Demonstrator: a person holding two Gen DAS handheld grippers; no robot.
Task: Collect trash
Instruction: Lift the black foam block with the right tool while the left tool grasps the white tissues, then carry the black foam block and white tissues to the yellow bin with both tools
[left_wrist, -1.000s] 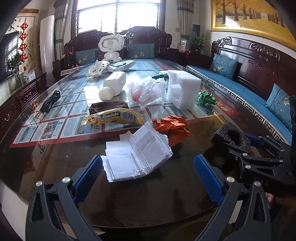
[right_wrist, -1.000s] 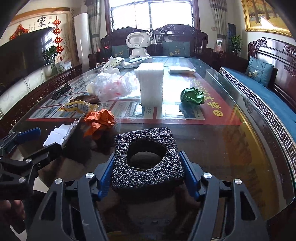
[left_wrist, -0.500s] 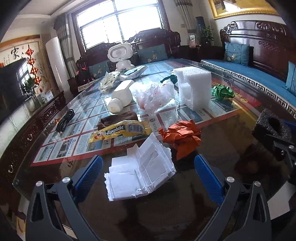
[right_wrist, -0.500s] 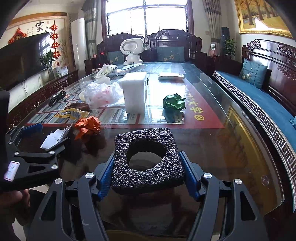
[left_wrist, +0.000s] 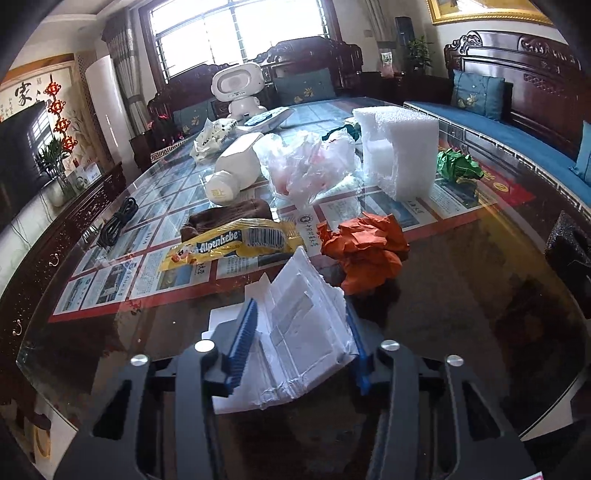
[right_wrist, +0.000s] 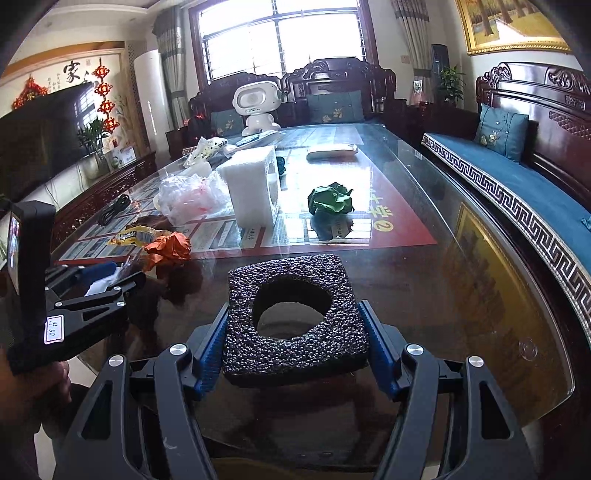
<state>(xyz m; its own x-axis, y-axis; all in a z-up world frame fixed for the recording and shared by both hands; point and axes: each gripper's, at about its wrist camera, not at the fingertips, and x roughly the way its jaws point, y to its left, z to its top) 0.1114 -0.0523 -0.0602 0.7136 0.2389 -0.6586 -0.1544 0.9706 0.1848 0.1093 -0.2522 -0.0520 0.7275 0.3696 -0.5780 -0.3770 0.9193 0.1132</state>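
Observation:
My left gripper (left_wrist: 299, 343) is shut on a white crumpled paper packet (left_wrist: 303, 332) at the near edge of the glass table (left_wrist: 480, 314). My right gripper (right_wrist: 293, 343) is shut on a black foam block with a round hole (right_wrist: 291, 314) and holds it just above the table. The left gripper also shows at the left of the right wrist view (right_wrist: 99, 284). Loose trash lies beyond: an orange crumpled paper (left_wrist: 365, 247), a yellow Alpenliebe wrapper (left_wrist: 232, 245), a clear plastic bag (left_wrist: 306, 166), a white foam block (left_wrist: 399, 151), a green paper ball (left_wrist: 458, 166).
A white bottle (left_wrist: 232, 173) lies on its side, with a brown cloth (left_wrist: 225, 218) and a black cable (left_wrist: 118, 221) to the left. A white toy robot (left_wrist: 238, 88) stands at the far end. A blue-cushioned wooden bench (right_wrist: 517, 184) runs along the right.
My left gripper has moved forward and closed on the white paper packet. My right gripper still holds the black foam block and has hardly moved.

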